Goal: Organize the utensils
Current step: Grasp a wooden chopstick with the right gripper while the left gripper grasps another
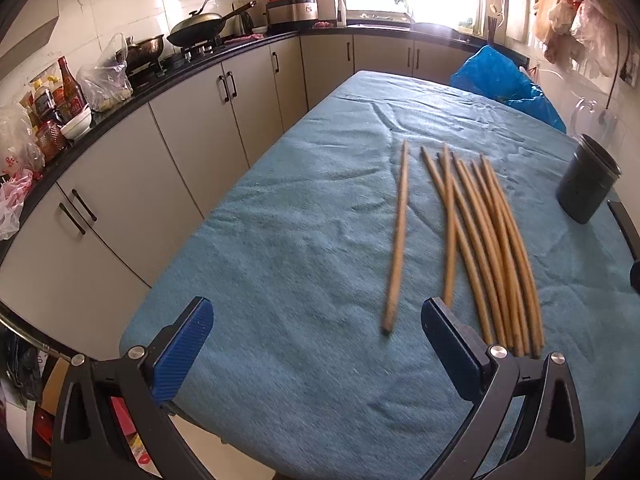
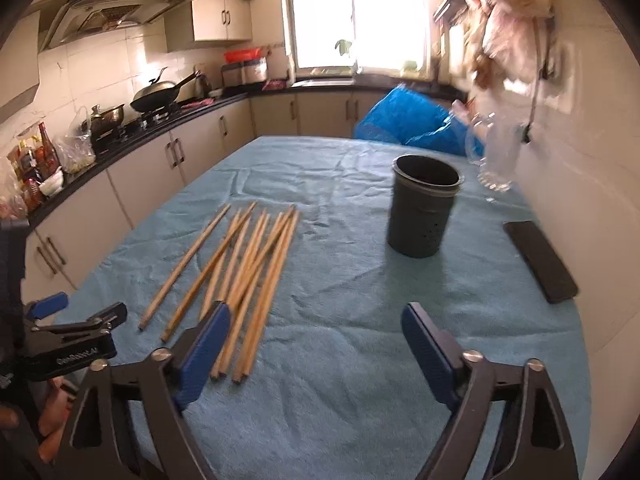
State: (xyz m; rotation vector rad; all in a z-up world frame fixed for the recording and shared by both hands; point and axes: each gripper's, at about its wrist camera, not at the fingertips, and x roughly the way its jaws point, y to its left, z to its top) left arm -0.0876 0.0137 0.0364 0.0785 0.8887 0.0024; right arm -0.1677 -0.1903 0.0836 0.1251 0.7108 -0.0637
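Jaws are standing wide and empty on the left gripper [image 1: 316,328] and right gripper [image 2: 316,332]; chopsticks [image 2: 240,272] are lying mid-frame on the worktop [image 2: 360,360]. Next: pinching one for the black holder [image 2: 424,208].

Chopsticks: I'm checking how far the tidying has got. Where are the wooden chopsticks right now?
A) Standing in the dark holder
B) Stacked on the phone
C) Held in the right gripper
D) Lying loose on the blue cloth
D: the chopsticks lie spread on the blue cloth, apart from the dark utensil holder, and no gripper holds any.
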